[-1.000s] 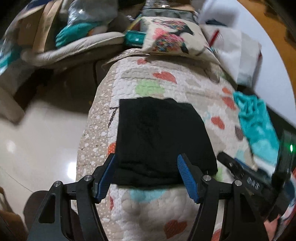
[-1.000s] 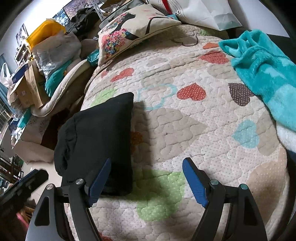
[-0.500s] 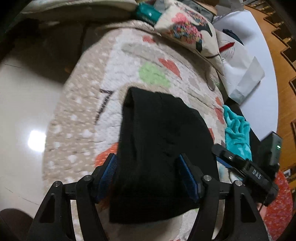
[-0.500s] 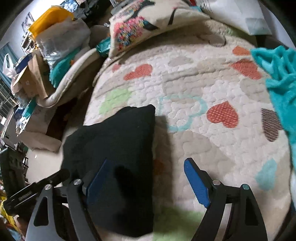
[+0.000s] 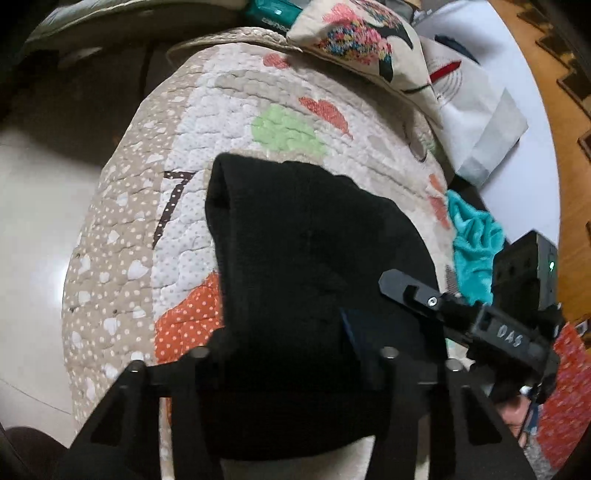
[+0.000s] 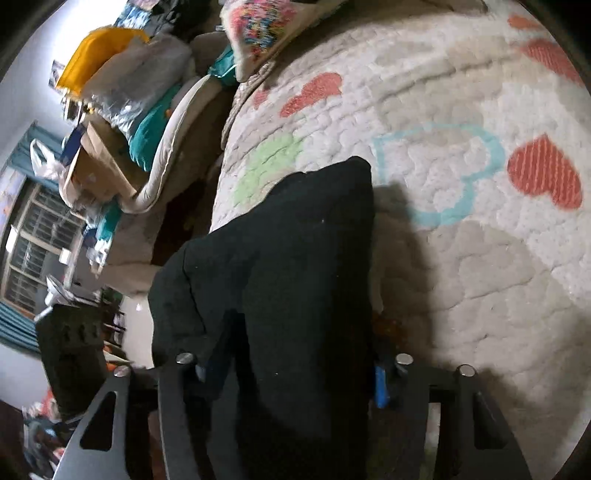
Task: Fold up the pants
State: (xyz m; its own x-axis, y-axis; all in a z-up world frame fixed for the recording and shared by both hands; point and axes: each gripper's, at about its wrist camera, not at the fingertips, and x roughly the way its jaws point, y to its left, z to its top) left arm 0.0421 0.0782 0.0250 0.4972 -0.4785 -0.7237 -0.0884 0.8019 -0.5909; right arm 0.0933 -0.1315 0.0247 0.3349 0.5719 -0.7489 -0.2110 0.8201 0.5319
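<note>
I have both tools down on the near edge of the folded black pants (image 5: 314, 266), which lie on the heart-print quilt (image 5: 229, 99) of the bed, so I judge I am taking hold for one more fold. On my left, the floor (image 5: 33, 206) drops away past the quilt's edge. My left gripper (image 5: 284, 343) has just been closing its jaws, and the black cloth sits bunched between them and hides the left pad; it looks like a pinch on the near left part of the bundle. Further right, my right gripper (image 6: 291, 365) has also been closing, its jaws astride the pants' right-hand edge with cloth filling the gap, apparently clamped. The far end of the pants points toward the pillow (image 5: 354, 33). Next I would lift both corners together and carry them evenly toward the far edge, keeping the layers stacked.
</note>
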